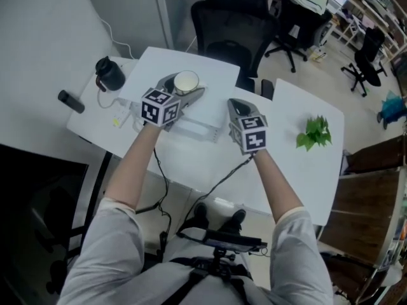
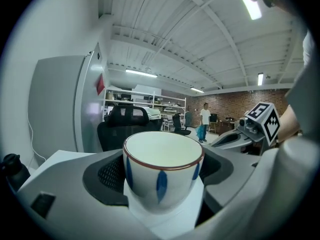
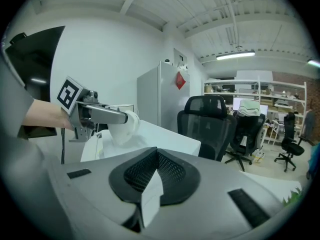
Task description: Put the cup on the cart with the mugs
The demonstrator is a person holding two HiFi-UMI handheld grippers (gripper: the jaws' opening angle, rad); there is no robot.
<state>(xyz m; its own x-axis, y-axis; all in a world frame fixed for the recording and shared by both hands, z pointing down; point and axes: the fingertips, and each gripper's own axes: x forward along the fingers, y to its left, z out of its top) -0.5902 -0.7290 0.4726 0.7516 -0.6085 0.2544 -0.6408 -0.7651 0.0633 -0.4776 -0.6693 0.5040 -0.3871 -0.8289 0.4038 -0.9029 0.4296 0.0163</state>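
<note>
A white cup (image 1: 186, 81) with a brown rim and blue leaf marks sits upright between the jaws of my left gripper (image 1: 184, 90), lifted over the far part of the white table (image 1: 191, 157). In the left gripper view the cup (image 2: 163, 171) fills the gap and both pads press its sides. The right gripper view shows the same cup (image 3: 122, 127) held off the tabletop at the left. My right gripper (image 1: 236, 105) hovers beside it to the right, its jaws together (image 3: 150, 194) with nothing between them. No cart or mugs show in any view.
A black jug (image 1: 110, 74) and a dark bar-shaped object (image 1: 71, 101) lie at the table's left. A green leafy sprig (image 1: 315, 132) rests at the right. A white box (image 1: 194, 129) sits under my grippers. Black office chairs (image 1: 232, 24) stand beyond the table.
</note>
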